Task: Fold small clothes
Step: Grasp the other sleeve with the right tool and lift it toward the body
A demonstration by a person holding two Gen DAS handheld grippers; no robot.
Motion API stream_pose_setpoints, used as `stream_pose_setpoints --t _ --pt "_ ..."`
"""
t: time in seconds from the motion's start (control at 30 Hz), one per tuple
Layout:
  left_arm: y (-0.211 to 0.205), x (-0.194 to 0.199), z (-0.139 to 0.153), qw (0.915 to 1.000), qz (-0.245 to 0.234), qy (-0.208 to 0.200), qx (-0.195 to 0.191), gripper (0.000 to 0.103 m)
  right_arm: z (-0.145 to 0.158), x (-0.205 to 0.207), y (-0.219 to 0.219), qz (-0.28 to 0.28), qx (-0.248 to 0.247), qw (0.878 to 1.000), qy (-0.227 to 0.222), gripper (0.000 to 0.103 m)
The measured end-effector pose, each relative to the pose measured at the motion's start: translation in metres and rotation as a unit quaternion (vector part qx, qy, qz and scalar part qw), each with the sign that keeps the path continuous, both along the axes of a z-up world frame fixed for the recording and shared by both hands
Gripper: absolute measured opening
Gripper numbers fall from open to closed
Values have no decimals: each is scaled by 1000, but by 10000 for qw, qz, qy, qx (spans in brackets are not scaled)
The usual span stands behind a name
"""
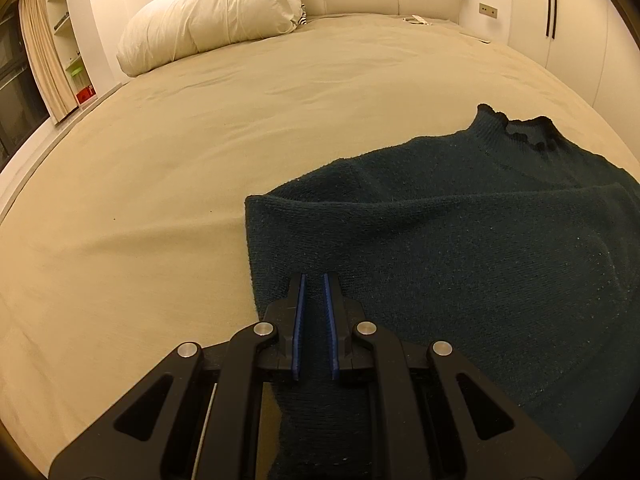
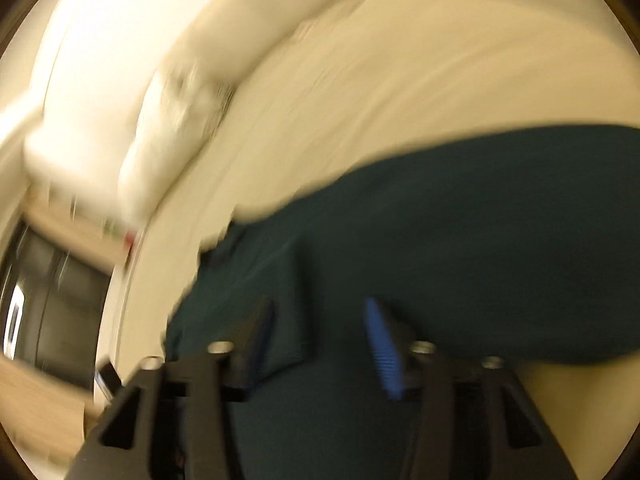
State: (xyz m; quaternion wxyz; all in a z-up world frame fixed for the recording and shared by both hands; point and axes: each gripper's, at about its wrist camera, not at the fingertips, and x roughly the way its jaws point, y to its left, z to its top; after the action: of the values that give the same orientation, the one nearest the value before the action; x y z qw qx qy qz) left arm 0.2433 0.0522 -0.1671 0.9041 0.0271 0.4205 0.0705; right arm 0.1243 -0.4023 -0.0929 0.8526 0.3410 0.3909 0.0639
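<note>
Beige bed [image 1: 200, 152] with white duvet [image 1: 212, 12] by headboard, dark green sweater [image 1: 460, 240] near foot edge, left gripper [image 1: 314, 280] fingers narrowly parted over its folded edge, right gripper [image 2: 320, 320] blurred, fingers spread above fabric.

sweater [image 1: 460, 240] lies on bed [image 1: 200, 140], pillow [image 1: 212, 12] behind.

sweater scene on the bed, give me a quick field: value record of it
garment: dark green sweater, sleeve folded across the body, collar at the far end
surface: beige bed sheet
left gripper: fingers nearly closed, a narrow gap between them, over the sweater's near left edge
right gripper: fingers wide apart over the sweater, view motion-blurred
background: white pillow at the headboard
</note>
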Motion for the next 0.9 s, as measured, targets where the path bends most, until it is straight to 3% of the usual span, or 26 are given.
stream_pose_setpoints --t 0.1,0.2,0.27,0.33,0.4,0.6,0.73,0.83,0.9 --pt "0 0 1 10000 12 2 -10 10 2 -65 -81 -1253 647 9900 -82 64" --pt "0 -2 2 10000 14 -13 -30 10 -16 -127 -144 -2442 1053 9637 234 66" --pt "1 -1 2 10000 12 -8 -43 10 -34 -165 -178 -3088 1526 9383 299 62" --pt "1 -1 3 10000 14 -9 -50 10 -48 -192 -200 -3472 2114 9136 97 53" --pt "2 -2 3 10000 17 -8 -65 10 -52 -202 -210 -3670 2330 9006 -10 51" --pt "4 -2 5 10000 19 -9 -84 10 -48 -179 -221 -3789 2239 8979 53 56" --pt "7 -2 8 9999 21 -9 -170 10 -53 -166 -241 -3939 2449 8857 -204 56" --pt "14 -3 14 9989 68 25 -467 10 -55 -158 -254 -4054 2383 8820 -299 47" --pt "24 -6 20 9952 194 47 -956 10 -54 -152 -260 -4039 2197 8876 -261 35"
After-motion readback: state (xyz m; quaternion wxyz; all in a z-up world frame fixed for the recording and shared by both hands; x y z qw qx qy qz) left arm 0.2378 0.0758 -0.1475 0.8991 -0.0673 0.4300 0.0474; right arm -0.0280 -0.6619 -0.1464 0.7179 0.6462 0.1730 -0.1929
